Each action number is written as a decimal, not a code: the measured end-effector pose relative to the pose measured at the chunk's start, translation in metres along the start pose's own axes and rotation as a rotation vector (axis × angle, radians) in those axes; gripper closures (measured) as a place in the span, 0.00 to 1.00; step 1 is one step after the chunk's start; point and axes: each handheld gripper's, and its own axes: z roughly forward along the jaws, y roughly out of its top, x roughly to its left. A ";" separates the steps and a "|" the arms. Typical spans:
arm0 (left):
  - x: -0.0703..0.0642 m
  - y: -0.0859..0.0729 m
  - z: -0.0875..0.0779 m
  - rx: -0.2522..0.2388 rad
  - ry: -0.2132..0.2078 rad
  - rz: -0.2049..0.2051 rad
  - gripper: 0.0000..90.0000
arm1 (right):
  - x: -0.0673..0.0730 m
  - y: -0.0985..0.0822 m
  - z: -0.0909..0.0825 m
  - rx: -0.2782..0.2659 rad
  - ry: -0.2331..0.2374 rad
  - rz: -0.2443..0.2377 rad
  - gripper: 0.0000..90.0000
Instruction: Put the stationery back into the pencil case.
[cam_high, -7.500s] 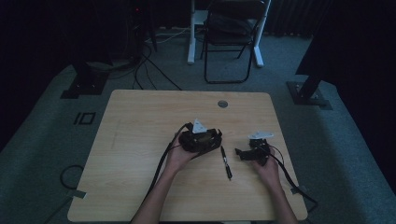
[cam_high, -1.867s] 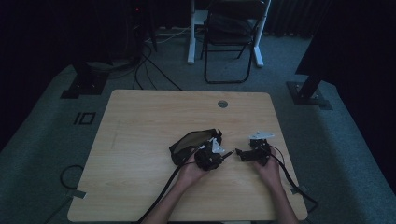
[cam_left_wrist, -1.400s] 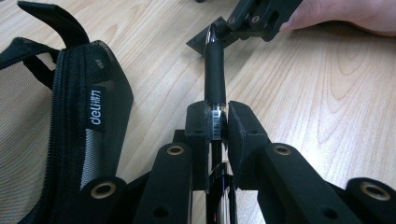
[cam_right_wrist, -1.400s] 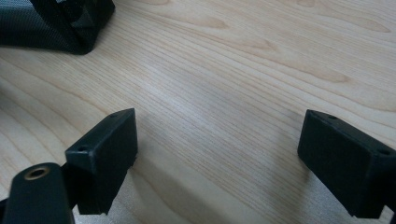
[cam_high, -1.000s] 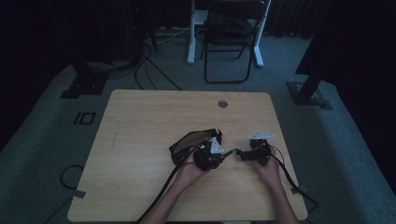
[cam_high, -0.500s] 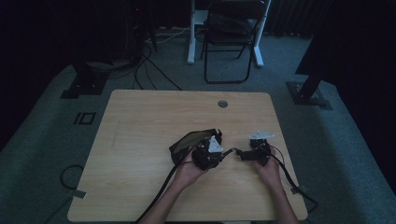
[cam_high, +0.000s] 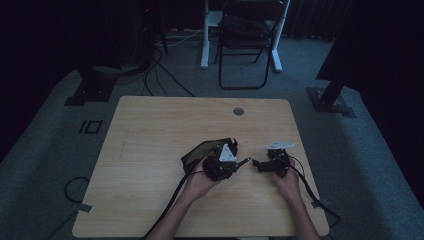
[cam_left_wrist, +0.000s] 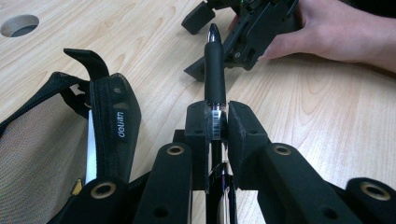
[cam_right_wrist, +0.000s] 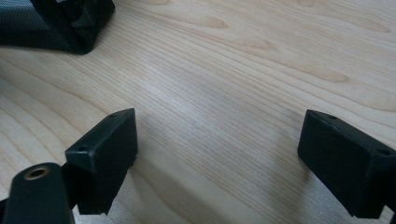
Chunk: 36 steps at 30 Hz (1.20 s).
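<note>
High view showed the wooden counter carrying a black mesh pouch near its middle, unzipped and lying just left of the left claw. That claw was clamped on a black pen — its tip pointing toward the right claw, close by. The right claw rested low over bare wood, jaws wide apart — gripping nothing.

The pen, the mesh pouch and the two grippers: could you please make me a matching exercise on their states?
1. pen
2. mesh pouch
3. left gripper
4. right gripper

a. jaws wide apart over bare wood
b. lying open on the table
c. clamped, tip pointing forward
d. jaws closed on something

Pairs: 1-c, 2-b, 3-d, 4-a
</note>
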 end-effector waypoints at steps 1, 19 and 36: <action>0.000 0.000 -0.001 -0.002 -0.002 0.000 0.88 | 0.000 0.000 0.000 0.000 0.000 0.000 0.13; 0.007 0.000 -0.014 -0.029 -0.052 0.004 0.88 | 0.000 0.000 0.000 0.000 0.000 0.000 0.13; 0.015 0.003 -0.027 -0.042 -0.062 0.004 0.88 | 0.000 0.000 0.000 0.000 0.000 0.000 0.13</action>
